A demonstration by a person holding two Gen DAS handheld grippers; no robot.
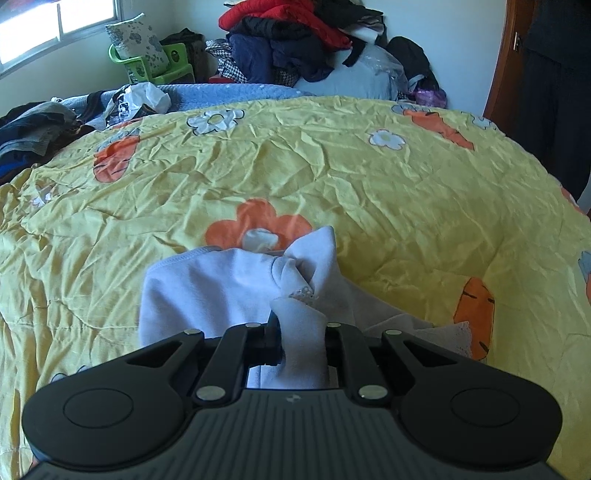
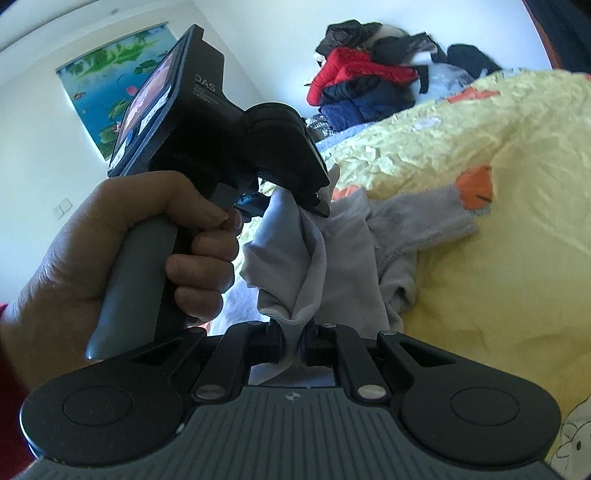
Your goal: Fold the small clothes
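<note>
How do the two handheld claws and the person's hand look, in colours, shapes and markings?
The right claw and left claw have black linkage bars with silver rivets, two round black discs, and a grey ribbed deck with a small logo. Seen from the right wrist, the left unit has a grey handle, a small screen and white "DAS" lettering. The hand is bare.

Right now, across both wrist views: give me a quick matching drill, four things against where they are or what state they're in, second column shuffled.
Things
1. pale garment
2. left gripper
3. red jacket
4. green chair

Place or state
A. on top of the clothes heap at the far end of the bed
B. by the window, with a patterned cushion in it
C. bunched on the yellow quilt, pinched from two sides
D. shut on cloth

Pairs: 1-C, 2-D, 3-A, 4-B
</note>
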